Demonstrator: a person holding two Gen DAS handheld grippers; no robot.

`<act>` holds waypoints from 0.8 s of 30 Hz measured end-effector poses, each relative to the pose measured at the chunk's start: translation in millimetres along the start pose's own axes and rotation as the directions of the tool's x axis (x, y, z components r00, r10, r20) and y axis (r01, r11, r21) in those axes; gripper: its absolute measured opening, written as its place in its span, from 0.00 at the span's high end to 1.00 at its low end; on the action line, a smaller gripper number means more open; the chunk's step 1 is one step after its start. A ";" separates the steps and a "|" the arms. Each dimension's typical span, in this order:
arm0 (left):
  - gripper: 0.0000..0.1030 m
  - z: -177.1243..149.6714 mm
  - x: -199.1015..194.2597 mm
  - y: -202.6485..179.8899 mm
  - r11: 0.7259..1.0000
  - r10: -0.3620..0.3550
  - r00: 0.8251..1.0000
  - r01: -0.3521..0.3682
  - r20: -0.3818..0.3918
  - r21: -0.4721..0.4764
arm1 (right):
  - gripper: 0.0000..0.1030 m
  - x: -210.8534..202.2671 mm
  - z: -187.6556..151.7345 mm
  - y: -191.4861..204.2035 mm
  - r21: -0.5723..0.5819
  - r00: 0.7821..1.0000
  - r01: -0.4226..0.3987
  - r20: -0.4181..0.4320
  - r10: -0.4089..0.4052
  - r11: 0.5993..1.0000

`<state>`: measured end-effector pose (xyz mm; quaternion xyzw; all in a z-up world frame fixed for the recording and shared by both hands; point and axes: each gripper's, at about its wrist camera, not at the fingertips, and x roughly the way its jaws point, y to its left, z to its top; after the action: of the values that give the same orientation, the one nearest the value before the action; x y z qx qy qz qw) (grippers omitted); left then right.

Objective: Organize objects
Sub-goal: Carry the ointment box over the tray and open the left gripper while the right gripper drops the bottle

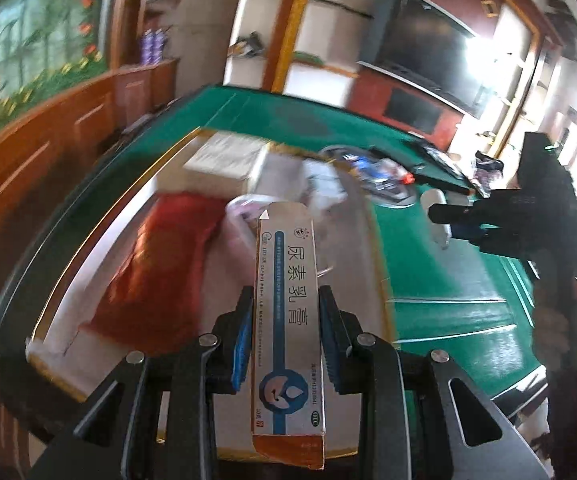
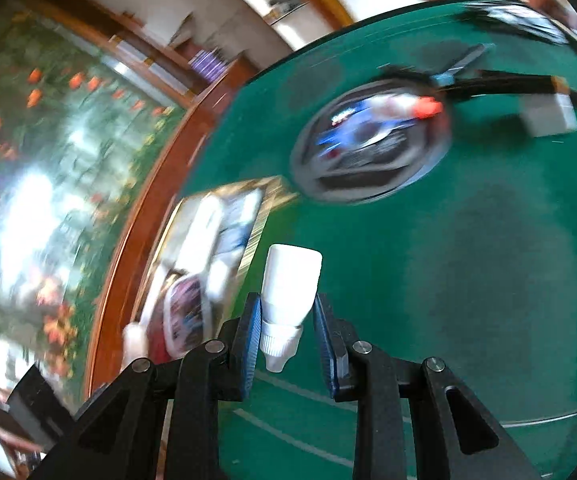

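Storage tray (image 1: 68,264) fills the left and centre of the left view on the green table (image 1: 448,280), holding a red pouch (image 1: 156,268) (blurred). Left gripper (image 1: 286,332) is closed on the ointment carton (image 1: 286,312) at mid-length; light, crushable card, I'd judge. Lower centre of the right view, the right gripper (image 2: 288,332) pinches the dropper bottle (image 2: 288,292) by its shoulder; smooth plastic, likely slippery.

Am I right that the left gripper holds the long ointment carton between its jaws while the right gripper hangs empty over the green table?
Not quite. The right gripper is not empty: the right wrist view shows its jaws shut on a small white dropper bottle, cap end toward the camera. The rest stands: the left gripper holds the long ointment carton, and the right one hangs over the green table.
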<state>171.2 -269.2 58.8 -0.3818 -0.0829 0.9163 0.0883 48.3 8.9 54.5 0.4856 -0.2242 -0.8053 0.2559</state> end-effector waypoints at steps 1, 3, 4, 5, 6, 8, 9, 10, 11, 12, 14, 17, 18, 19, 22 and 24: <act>0.71 -2.1 1.9 4.7 1.000 0.009 1.000 -0.009 -0.008 -0.012 | 0.72 8.4 -3.1 11.0 -0.019 1.000 -0.009 -0.022 0.009 1.000; 0.71 -6.0 5.4 11.8 0.999 0.028 0.999 -0.028 -0.022 -0.027 | 0.72 22.5 -8.1 28.8 -0.058 0.999 -0.009 -0.050 0.006 0.998; 0.71 -7.4 7.6 13.1 0.999 0.037 0.999 -0.037 -0.030 -0.027 | 0.72 30.9 -10.4 38.8 -0.080 0.998 -0.008 -0.066 0.003 0.997; 0.72 -8.7 10.0 13.8 0.999 0.041 0.998 -0.042 -0.043 -0.023 | 0.72 38.5 -12.3 46.8 -0.098 0.997 -0.008 -0.082 0.000 0.995; 0.73 -10.5 13.0 13.3 0.999 0.038 0.997 -0.039 -0.060 -0.018 | 0.72 45.8 -14.2 53.9 -0.115 0.995 -0.007 -0.097 -0.004 0.993; 0.73 -12.7 19.0 12.2 0.999 0.037 0.996 -0.038 -0.084 -0.008 | 0.72 54.9 -18.2 62.4 -0.142 0.993 0.004 -0.112 -0.020 0.990; 0.73 -13.9 23.2 11.7 0.999 0.037 0.995 -0.038 -0.098 -0.005 | 0.72 56.3 -18.7 66.9 -0.164 0.994 0.022 -0.102 -0.039 0.986; 0.73 -14.2 26.8 12.3 0.999 0.034 0.993 -0.035 -0.114 -0.007 | 0.72 60.0 -18.2 72.9 -0.185 0.993 0.029 -0.107 -0.049 0.982; 0.73 -13.9 31.5 12.9 0.999 0.030 0.991 -0.031 -0.133 -0.011 | 0.72 64.1 -16.8 76.1 -0.191 0.992 0.030 -0.114 -0.052 0.981; 0.73 -13.0 36.0 13.8 1.000 0.023 0.989 -0.026 -0.148 -0.015 | 0.72 68.4 -15.0 79.7 -0.196 0.991 0.037 -0.117 -0.061 0.980; 0.74 -9.5 42.6 12.9 1.000 0.029 0.987 -0.030 -0.156 -0.006 | 0.72 78.7 -7.5 88.1 -0.211 0.989 0.062 -0.119 -0.089 0.975; 0.74 -4.2 48.8 11.2 0.999 0.036 0.986 -0.036 -0.162 0.003 | 0.72 95.5 7.1 98.4 -0.217 0.986 0.081 -0.125 -0.110 0.973; 0.74 -3.5 50.3 9.7 1.000 0.028 0.986 -0.028 -0.163 0.005 | 0.72 101.0 11.7 102.6 -0.221 0.985 0.092 -0.121 -0.121 0.971; 0.74 -3.7 51.0 8.1 1.000 0.027 0.987 -0.026 -0.161 0.011 | 0.72 108.8 18.5 107.7 -0.228 0.984 0.107 -0.113 -0.135 0.968; 0.74 -4.6 51.9 3.5 1.000 0.024 0.988 -0.022 -0.153 0.014 | 0.72 126.2 33.6 119.4 -0.261 0.973 0.184 -0.087 -0.213 0.948; 0.74 -4.9 50.9 5.3 1.000 0.010 0.989 -0.011 -0.150 -0.007 | 0.72 135.1 42.0 119.4 -0.265 0.966 0.219 -0.078 -0.247 0.939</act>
<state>138.8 -262.5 19.3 -0.4506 -0.0773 0.8850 0.0879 -19.9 -163.3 55.1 0.5156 -0.0457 -0.8239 0.2308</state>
